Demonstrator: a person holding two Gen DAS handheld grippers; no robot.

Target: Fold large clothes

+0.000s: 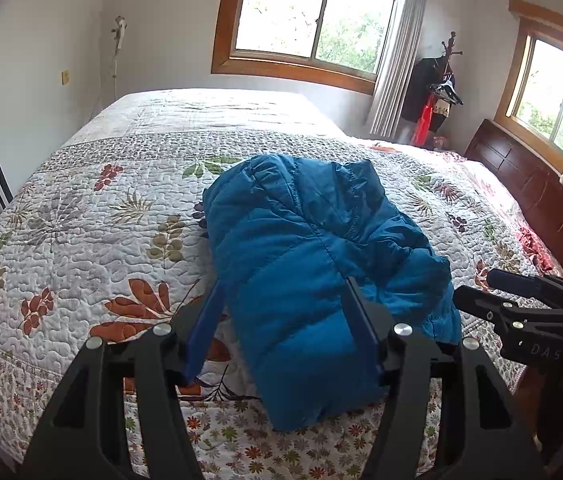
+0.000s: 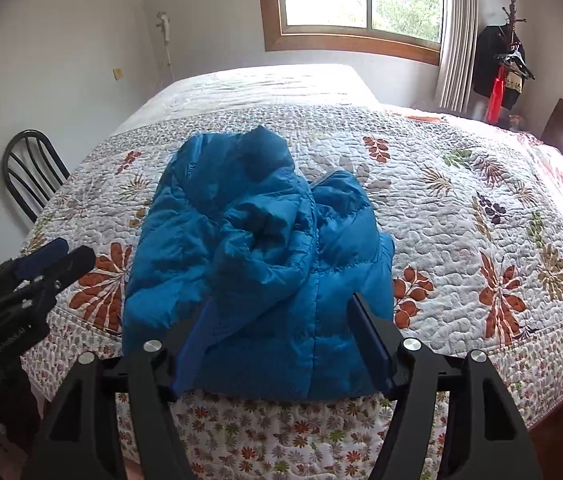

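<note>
Looking soft and puffy, like a light thing that squashes down and springs back up: blue puffer jacket point(image 1: 313, 248), bunched in a lump near the close edge of the bed point(image 1: 81, 208). Shiny cloth, so likely slippery. Best to pinch a thick edge or a hem, not the smooth fat middle, and to press down after each fold.

Closest of all: left hand-held gripper point(image 1: 281, 320), fingers spread wide, nothing between them, hanging just above the near end of the jacket. Near end of the jacket right under and between the two blue fingers point(image 1: 205, 324), not touching as far as can be seen.

Same for the right hand-held gripper point(image 2: 281, 332): spread wide, holding nothing, sitting over the near edge of the jacket in the right wrist view. Jacket lump straight ahead of it, a rumpled part piled on top, maybe a hood or a sleeve, hard to tell which.

Both hand-held grippers side by side at the near edge, left one near the jacket's left side, right one near its right side.

Farther on: flowered quilt point(image 2: 461, 208) all over the bed, then a black chair point(image 2: 29, 168) at the left, a coat rack point(image 2: 509, 52) in the far corner, a window point(image 1: 313, 12) on the back wall.
</note>
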